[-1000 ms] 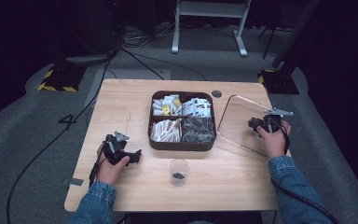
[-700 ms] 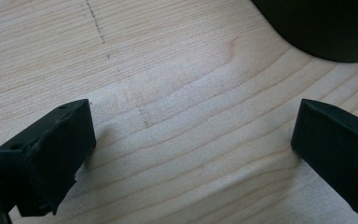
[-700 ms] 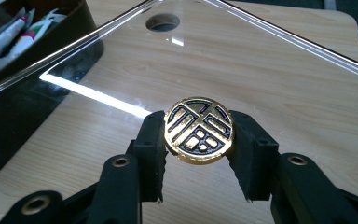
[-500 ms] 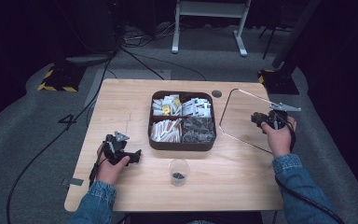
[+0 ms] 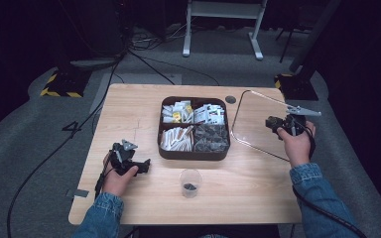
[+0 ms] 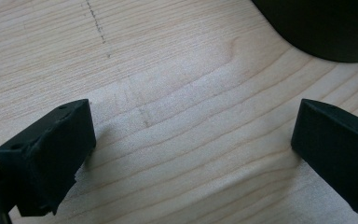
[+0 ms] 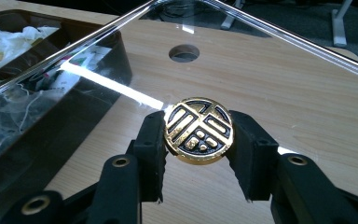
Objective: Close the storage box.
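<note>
The right gripper (image 7: 198, 133), jaws pinching the gold knob (image 7: 199, 129) of the glass lid (image 5: 258, 116), has tilted it higher at frame right, clear of the box (image 5: 193, 128), while the left gripper (image 6: 191, 135) rests spread, empty.

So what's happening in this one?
A person at a wooden table works two grippers. The right gripper is clamped on the round gold knob of a clear glass lid, holding it tilted beside the open four-compartment box. The left gripper rests open on the table, holding nothing. A small cup stands in front.
</note>
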A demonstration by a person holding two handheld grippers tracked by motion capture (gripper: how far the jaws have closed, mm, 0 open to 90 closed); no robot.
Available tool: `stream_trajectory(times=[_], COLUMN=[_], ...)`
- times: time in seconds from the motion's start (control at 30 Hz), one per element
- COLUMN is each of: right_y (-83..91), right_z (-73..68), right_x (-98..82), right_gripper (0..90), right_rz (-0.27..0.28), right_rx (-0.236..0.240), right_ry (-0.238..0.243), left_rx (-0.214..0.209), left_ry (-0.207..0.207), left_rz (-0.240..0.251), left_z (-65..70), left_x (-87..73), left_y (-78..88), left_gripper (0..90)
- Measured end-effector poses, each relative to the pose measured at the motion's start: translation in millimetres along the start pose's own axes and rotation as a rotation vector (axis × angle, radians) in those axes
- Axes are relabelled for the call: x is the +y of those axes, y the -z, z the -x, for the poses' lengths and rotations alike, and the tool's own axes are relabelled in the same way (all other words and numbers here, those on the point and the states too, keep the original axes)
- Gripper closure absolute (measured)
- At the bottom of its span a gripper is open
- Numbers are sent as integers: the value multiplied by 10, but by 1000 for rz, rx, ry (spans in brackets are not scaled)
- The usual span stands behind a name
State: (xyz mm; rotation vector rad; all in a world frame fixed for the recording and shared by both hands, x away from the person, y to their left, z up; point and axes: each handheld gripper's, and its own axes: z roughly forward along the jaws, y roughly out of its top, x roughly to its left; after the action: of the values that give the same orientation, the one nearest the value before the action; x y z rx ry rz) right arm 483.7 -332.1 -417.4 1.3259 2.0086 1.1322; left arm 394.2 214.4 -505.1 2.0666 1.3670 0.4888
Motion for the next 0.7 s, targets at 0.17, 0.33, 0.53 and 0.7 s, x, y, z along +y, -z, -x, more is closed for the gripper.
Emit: stream_trajectory(times=[0.17,0.33,0.53,0.7], right_y=[-16,-43,-115,-205], right_z=[-107,-275,-524,-733], right_x=[59,137,279,411], right_gripper=[588,588,588,589], right_rz=[-4,-13,-14,-8], right_rx=[14,39,83,127], right_ry=[14,38,77,116], left_rx=[1,7,14,16], left_ry=[-1,7,14,13], left_rz=[1,0,-1,-2], left_z=[0,8,16,17], left_x=[0,-3,-7,-8], left_y=[0,2,7,9], left_gripper=[1,1,1,1])
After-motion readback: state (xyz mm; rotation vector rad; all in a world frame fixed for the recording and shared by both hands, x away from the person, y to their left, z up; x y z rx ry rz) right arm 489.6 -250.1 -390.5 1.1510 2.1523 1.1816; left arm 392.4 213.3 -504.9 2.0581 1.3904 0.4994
